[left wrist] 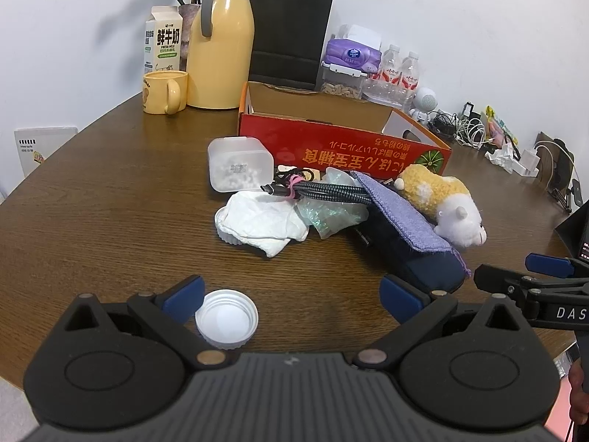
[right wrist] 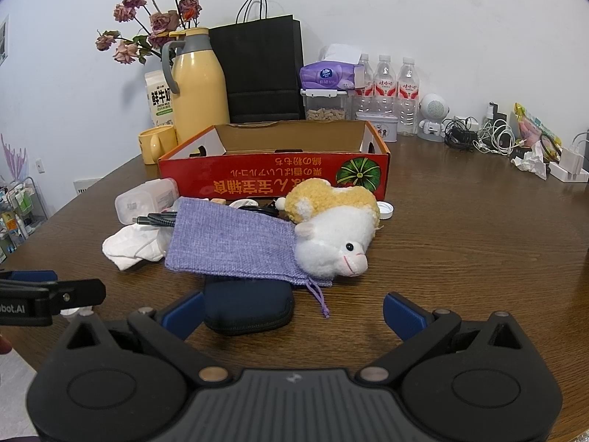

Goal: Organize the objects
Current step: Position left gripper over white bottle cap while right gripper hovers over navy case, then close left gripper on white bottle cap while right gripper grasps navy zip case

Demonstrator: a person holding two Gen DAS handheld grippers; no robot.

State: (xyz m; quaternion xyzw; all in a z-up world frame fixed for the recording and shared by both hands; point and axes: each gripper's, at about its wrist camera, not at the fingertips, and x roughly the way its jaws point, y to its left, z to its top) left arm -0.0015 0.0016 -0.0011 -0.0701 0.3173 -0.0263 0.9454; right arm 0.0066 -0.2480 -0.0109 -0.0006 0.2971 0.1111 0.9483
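A pile lies in front of the open red cardboard box point(left wrist: 342, 140) point(right wrist: 272, 176): a plush hamster point(left wrist: 441, 202) point(right wrist: 331, 235), a purple cloth pouch point(left wrist: 397, 213) point(right wrist: 232, 243) over a dark navy case point(left wrist: 408, 254) point(right wrist: 250, 305), a braided cable point(left wrist: 324, 188), a crumpled white tissue point(left wrist: 261, 221) point(right wrist: 129, 246), and a clear lidded box point(left wrist: 239, 164) point(right wrist: 147, 195). A white cap point(left wrist: 226, 318) rests on the table beside one of my left gripper's fingers. My left gripper point(left wrist: 292, 300) is open and holds nothing. My right gripper point(right wrist: 292, 311) is open too, the navy case's near end just inside its left finger.
At the back stand a yellow thermos point(left wrist: 221, 44), a yellow mug point(left wrist: 163, 92), a milk carton point(left wrist: 163, 40), a black paper bag point(left wrist: 287, 33), tissues, water bottles point(right wrist: 386, 88) and tangled cables point(right wrist: 489, 136). A second white cap point(right wrist: 384, 210) lies by the plush.
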